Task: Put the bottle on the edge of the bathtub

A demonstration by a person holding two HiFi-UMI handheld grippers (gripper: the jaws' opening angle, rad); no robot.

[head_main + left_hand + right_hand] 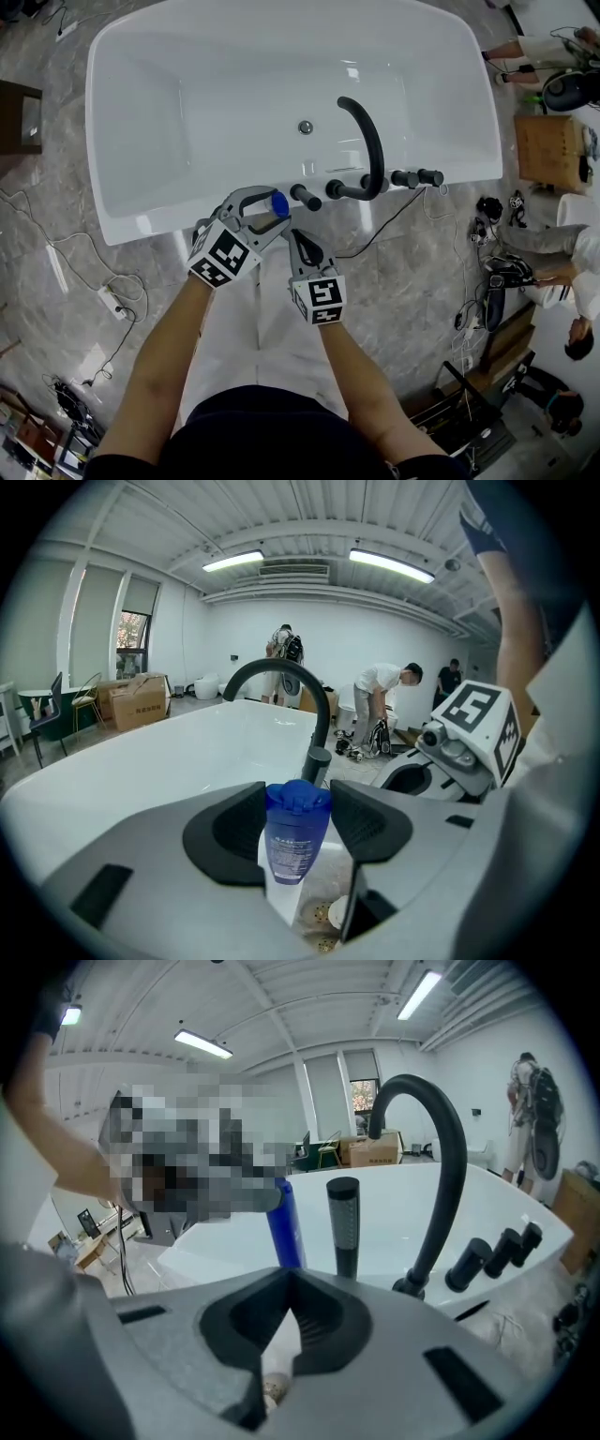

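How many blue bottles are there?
1. The blue bottle is gripped by the left gripper, over the near edge of the bathtub. No other bottle shows in any view.

No legible text found. The bottle (296,841) carries a label (292,857) with several lines of pale print, too small to read in the left gripper view; no brand can be made out. A cardboard box (139,701) on the far floor bears dark printing on its side, also illegible. The marker cube (225,258) of the left gripper (265,211) and the second cube (320,299) of the right gripper (296,236) show black-and-white square patterns only, with no letters or digits.
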